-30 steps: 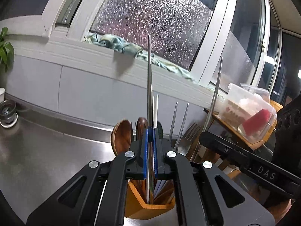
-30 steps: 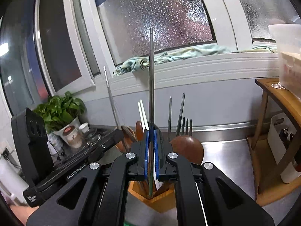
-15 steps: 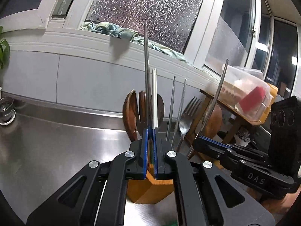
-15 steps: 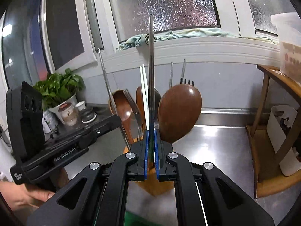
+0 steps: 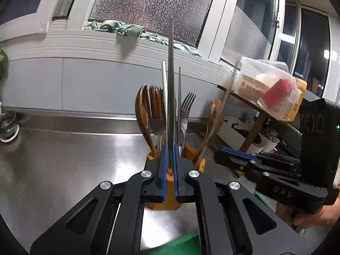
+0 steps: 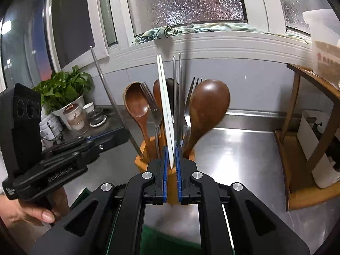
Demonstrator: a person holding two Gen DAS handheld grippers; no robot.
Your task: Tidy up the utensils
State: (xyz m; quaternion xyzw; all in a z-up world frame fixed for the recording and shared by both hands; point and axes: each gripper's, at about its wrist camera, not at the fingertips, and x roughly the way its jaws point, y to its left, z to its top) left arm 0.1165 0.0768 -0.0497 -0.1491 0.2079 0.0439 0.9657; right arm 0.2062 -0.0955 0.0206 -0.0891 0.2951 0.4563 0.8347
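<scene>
left claw (image 5: 169,170) is clamped low on a steel chopstick (image 5: 170,74) standing upright over the wooden holder (image 5: 199,163) just ahead (stiff, light, slick, so pinch low), while the right claw (image 6: 171,170) has just been cracking open, its blurred chopstick (image 6: 186,59) slipping loose.

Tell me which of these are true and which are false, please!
1. The left tool is pinching a metal chopstick. True.
2. The wooden holder is empty. False: wooden spoons, forks and white chopsticks stand in it.
3. The holder stands on a shiny steel counter. True.
4. The plant sits up on the windowsill. False: its pot is down on the counter; a crumpled cloth lies on the sill.
</scene>
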